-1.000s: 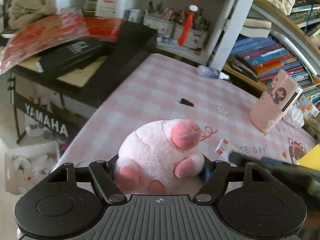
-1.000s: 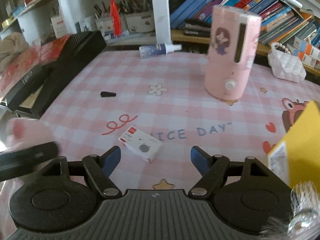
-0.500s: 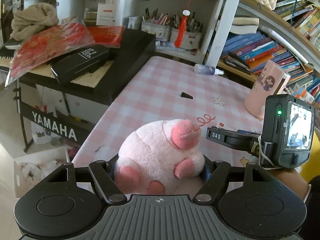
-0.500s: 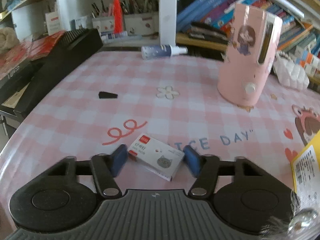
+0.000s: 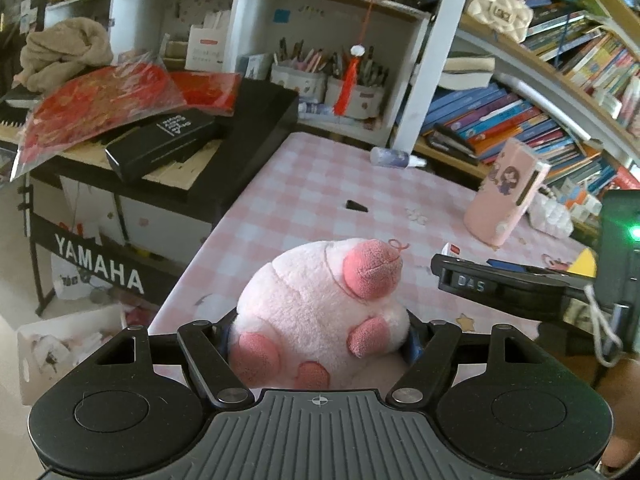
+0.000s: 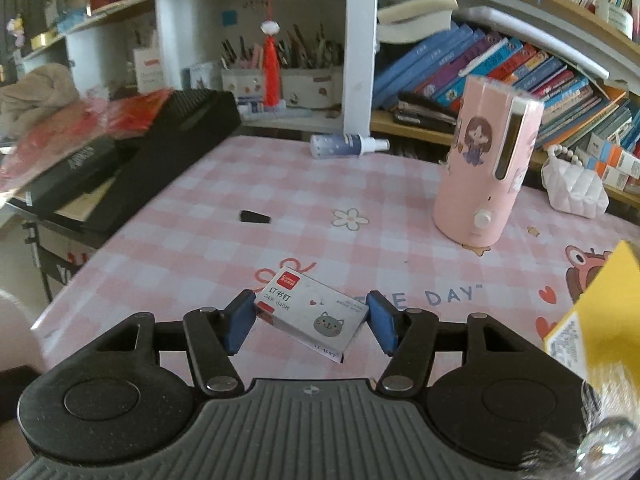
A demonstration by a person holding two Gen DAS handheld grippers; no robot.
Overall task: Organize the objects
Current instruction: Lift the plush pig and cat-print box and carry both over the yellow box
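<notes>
A pink plush toy point(image 5: 320, 304) with darker pink paws fills the lower middle of the left wrist view, and my left gripper point(image 5: 320, 338) is shut on its sides above the near edge of the pink checked table point(image 5: 320, 184). In the right wrist view my right gripper point(image 6: 310, 318) is shut on a small white staple box point(image 6: 312, 316) with a red label and a grey cat face. The box hangs tilted between the blue pads point(image 6: 240, 320), just above the tablecloth. The left wrist view also catches the right gripper's finger point(image 5: 480, 284) to the plush's right.
A tall pink cylinder point(image 6: 488, 168) stands at the table's right, with a white beaded bag point(image 6: 572, 184) behind it. A spray bottle point(image 6: 348, 146) lies at the back edge, a small black wedge point(image 6: 255, 216) mid-table, a yellow box point(image 6: 600, 312) at near right. A black keyboard point(image 5: 248, 140) borders the left side.
My right gripper moved forward around the staple box, closed on it and raised it a little. My left gripper drew back and up with the plush, and the right gripper came into its view.
</notes>
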